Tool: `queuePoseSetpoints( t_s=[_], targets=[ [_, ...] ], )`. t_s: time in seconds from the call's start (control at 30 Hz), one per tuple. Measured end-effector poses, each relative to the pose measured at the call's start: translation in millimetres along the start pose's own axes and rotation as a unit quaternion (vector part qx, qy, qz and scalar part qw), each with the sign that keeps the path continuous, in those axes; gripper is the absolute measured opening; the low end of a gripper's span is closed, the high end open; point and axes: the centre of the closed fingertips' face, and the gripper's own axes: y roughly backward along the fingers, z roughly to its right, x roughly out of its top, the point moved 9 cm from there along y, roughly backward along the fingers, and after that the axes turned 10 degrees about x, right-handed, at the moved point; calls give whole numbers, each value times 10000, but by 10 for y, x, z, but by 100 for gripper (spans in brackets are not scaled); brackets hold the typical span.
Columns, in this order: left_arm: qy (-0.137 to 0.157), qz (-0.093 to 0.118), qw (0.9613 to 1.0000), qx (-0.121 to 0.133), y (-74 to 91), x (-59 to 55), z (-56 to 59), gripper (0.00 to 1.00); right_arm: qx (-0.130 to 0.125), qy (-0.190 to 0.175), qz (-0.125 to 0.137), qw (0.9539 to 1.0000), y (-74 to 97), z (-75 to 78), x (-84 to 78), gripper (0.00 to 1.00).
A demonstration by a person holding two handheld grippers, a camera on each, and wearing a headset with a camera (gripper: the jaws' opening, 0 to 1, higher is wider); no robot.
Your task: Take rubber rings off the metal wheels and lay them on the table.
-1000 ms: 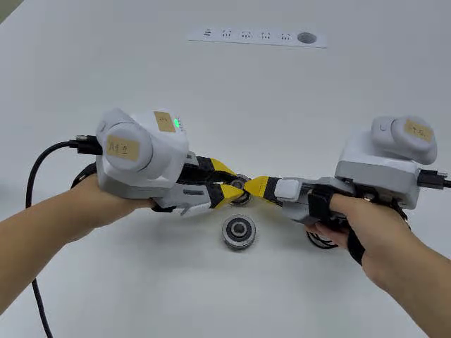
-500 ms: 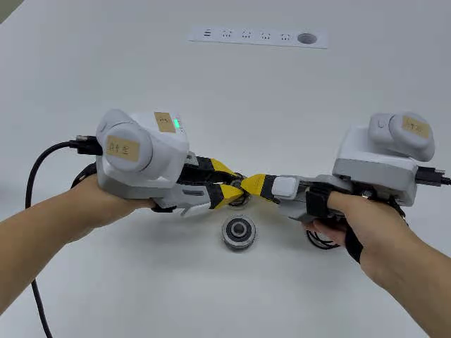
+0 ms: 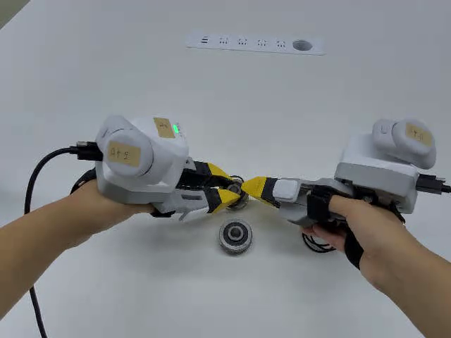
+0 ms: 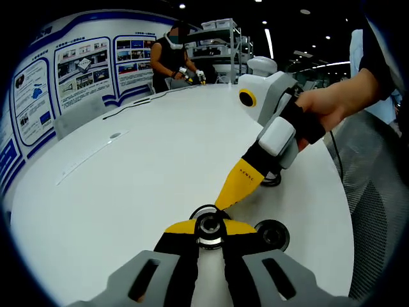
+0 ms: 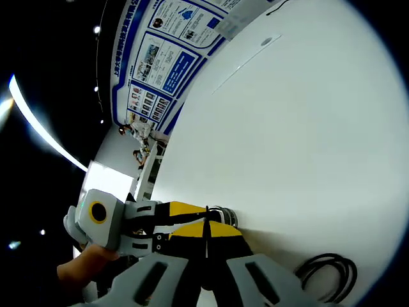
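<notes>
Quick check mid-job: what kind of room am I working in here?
Probably a lab or demo hall rather than a home: a long white table with a power strip on it, printed poster boards along the wall, and another person working at the table's far end.

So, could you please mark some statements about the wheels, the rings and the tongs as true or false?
1. The left tongs are shut on a metal wheel. True.
2. The second wheel, lying on the table, is bare of rubber. False: a black rubber ring sits around it.
3. Loose rubber rings lie on the table beside the right hand. True.
4. The power strip lies between the two grippers. False: it lies on the far part of the table, beyond both.
5. The right tongs are wide open. False: they are shut, with their tips at the rim of the held wheel.
</notes>
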Motion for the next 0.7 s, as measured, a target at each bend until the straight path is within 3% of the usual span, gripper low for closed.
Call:
queuePoseSetpoints(
  t_s=[0.13, 0.3, 0.43, 0.57, 0.7],
  targets=[
    [3, 85, 10000, -7, 21, 14, -1, 16, 25, -28, -2, 10000, -4, -6, -4, 1],
    [222, 278, 9993, 69, 83, 52, -52, 23, 33, -55, 3, 10000, -19, -7, 5, 1],
    [127, 218, 9996, 132, 134, 36, -62, 26, 76, -74, -4, 9999, -41, -25, 7, 1],
    [210, 170, 9994, 232, 205, -1, -81, 28, 158, -111, 19, 9998, -60, -61, 17, 1],
    [339, 356, 9981, 362, 279, 38, -104, 31, 269, -159, 78, 9995, -62, -108, 37, 1]
  ],
)
